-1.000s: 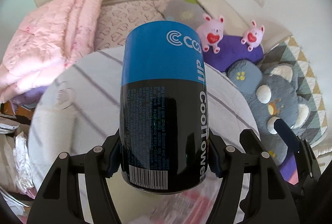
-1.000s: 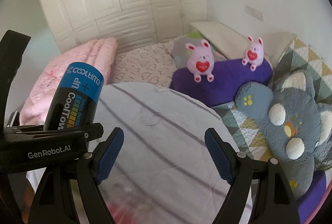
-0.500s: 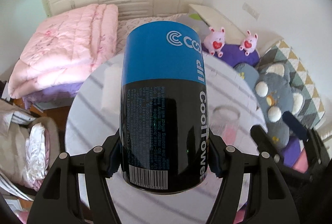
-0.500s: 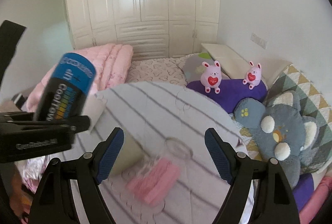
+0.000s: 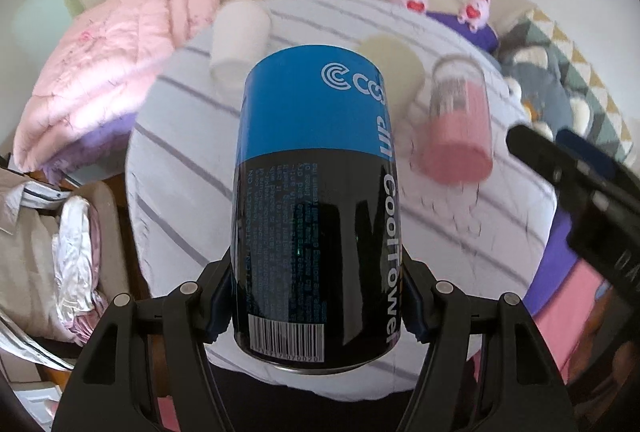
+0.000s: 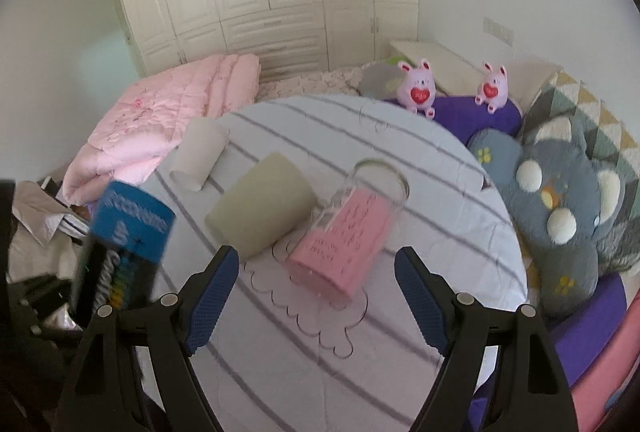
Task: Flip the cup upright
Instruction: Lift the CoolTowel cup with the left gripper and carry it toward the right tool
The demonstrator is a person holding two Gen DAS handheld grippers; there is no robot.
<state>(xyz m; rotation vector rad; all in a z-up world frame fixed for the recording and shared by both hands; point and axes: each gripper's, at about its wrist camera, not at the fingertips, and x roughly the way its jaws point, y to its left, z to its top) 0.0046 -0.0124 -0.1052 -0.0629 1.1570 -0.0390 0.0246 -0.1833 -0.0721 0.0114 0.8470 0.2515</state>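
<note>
My left gripper (image 5: pixel 314 306) is shut on a blue and black CoolTowel can (image 5: pixel 316 199), held above the near edge of the round striped table (image 6: pixel 460 199); the can also shows in the right wrist view (image 6: pixel 124 252). Three cups lie on their sides on the table: a clear cup with a pink sleeve (image 6: pixel 348 236) (image 5: pixel 460 127), a beige cup (image 6: pixel 264 211) (image 5: pixel 394 67) and a white cup (image 6: pixel 200 159) (image 5: pixel 240 35). My right gripper (image 6: pixel 316 288) is open and empty, just short of the pink cup.
A pink quilt (image 6: pixel 168 115) lies on the bed behind the table. Two pink plush rabbits (image 6: pixel 418 87) and a grey plush cushion (image 6: pixel 560 199) are to the right. Piled clothes (image 5: pixel 48 252) sit on the left by the table.
Both grippers have tilted down towards the table, so the three lying cups have come into view. The left gripper still holds the can. The right gripper stays open.
</note>
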